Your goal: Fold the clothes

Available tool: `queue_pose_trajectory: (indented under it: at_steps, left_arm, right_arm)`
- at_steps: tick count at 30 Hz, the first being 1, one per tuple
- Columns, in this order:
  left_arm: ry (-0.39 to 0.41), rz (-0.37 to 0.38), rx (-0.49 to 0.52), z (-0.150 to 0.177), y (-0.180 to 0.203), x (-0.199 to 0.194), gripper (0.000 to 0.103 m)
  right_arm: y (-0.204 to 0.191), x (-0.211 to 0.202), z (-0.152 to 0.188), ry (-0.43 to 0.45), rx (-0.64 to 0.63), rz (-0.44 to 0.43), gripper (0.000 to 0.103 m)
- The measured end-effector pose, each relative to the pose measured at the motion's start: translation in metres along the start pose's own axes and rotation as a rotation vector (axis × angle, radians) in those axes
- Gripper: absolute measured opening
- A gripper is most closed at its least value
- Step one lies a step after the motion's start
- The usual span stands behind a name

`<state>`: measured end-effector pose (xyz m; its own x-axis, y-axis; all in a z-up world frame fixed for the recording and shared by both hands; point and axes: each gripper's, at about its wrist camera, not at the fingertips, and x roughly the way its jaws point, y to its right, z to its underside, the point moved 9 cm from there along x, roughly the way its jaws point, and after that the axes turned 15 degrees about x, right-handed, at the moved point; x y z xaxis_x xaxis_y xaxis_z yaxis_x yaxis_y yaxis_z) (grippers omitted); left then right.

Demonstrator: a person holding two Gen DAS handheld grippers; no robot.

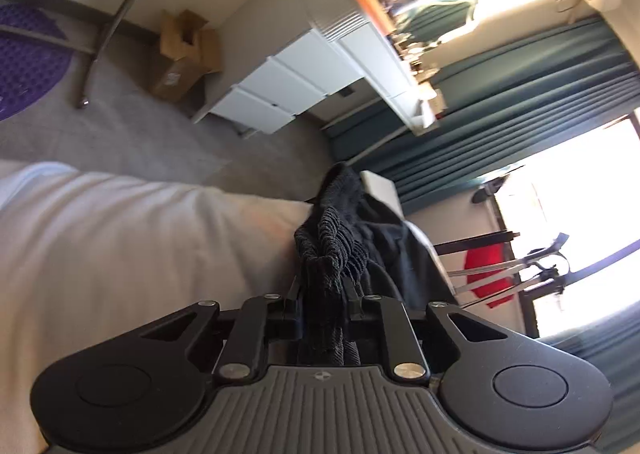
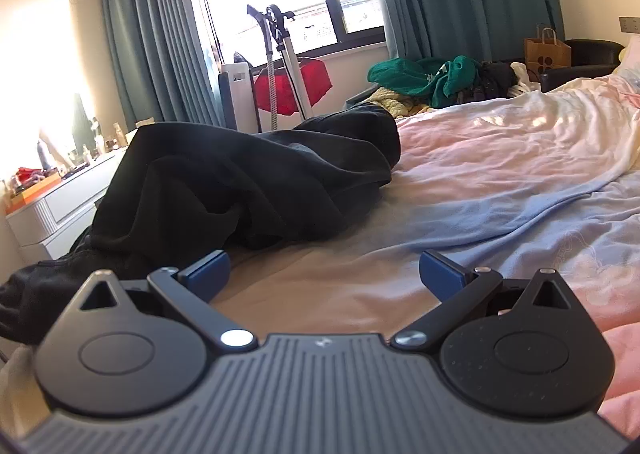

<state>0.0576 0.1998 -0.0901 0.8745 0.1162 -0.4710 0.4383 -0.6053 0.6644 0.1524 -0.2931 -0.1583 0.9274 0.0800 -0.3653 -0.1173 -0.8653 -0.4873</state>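
A black garment [image 2: 248, 182] lies crumpled across the left part of the bed [image 2: 460, 182], stretching from the near left toward the far edge. Its ribbed elastic band [image 1: 326, 254] is pinched between the fingers of my left gripper [image 1: 324, 294], which is shut on it; the left wrist view is rolled sideways. My right gripper [image 2: 324, 274] hovers low over the sheet just in front of the garment, open, with blue pads [image 2: 206, 270] wide apart and nothing between them.
A pile of green and other clothes [image 2: 432, 78] sits beyond the bed's far side, with a brown paper bag [image 2: 547, 50] near it. A white drawer unit [image 1: 296, 82] and cardboard box [image 1: 184, 54] stand on the floor. A garment steamer with a red cloth [image 2: 292, 86] stands by the window.
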Motion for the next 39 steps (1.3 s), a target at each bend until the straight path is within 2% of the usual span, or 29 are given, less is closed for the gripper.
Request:
queue_pose_trajectory:
  at_steps: [2,3,5,7,10,15,19,26,33,36,37,38,39]
  left_arm:
    - [-0.024,-0.018,-0.009,0.004,-0.007,-0.005,0.024]
    - [-0.036,-0.028,-0.014,0.006,-0.011,-0.008,0.033]
    - [-0.06,-0.046,-0.023,0.01,-0.019,-0.014,0.039]
    - [-0.085,-0.065,-0.032,0.014,-0.026,-0.019,0.055]
    - [-0.13,-0.062,-0.052,0.026,-0.032,-0.025,0.062]
    - [-0.212,-0.01,-0.073,0.055,-0.029,-0.009,0.064]
    - [-0.248,0.099,-0.188,0.073,-0.024,0.007,0.065]
    - [-0.241,0.087,-0.147,0.078,-0.018,0.019,0.064]
    - [-0.248,0.057,-0.096,0.077,-0.01,0.04,0.063]
    - [-0.259,0.056,-0.094,0.076,-0.009,0.052,0.062]
    - [-0.263,0.059,-0.092,0.076,-0.01,0.055,0.062]
    - [-0.268,0.062,-0.09,0.076,-0.011,0.059,0.061]
    - [-0.27,0.064,-0.088,0.076,-0.013,0.062,0.061]
  right_arm:
    - [-0.002,0.0,0.002,-0.004,-0.007,-0.002,0.103]
    - [-0.002,0.001,0.002,-0.007,-0.005,-0.004,0.103]
    - [-0.003,0.001,0.002,-0.01,-0.003,-0.01,0.103]
    - [-0.005,0.0,0.002,-0.013,-0.002,-0.015,0.103]
    - [-0.007,-0.001,0.003,-0.016,-0.003,-0.023,0.103]
    - [-0.009,-0.003,0.004,-0.015,-0.007,-0.022,0.103]
    - [-0.01,-0.005,0.003,-0.006,-0.012,-0.017,0.103]
    - [-0.007,0.001,0.004,-0.067,0.069,-0.058,0.103]
    - [-0.015,0.066,-0.001,-0.159,0.096,-0.068,0.099]
    - [-0.009,0.111,0.0,-0.176,0.184,-0.056,0.099]
    - [-0.006,0.127,0.001,-0.177,0.193,-0.034,0.09]
    - [-0.003,0.143,0.003,-0.179,0.201,-0.012,0.077]
    - [0.0,0.158,0.004,-0.178,0.213,0.008,0.073]
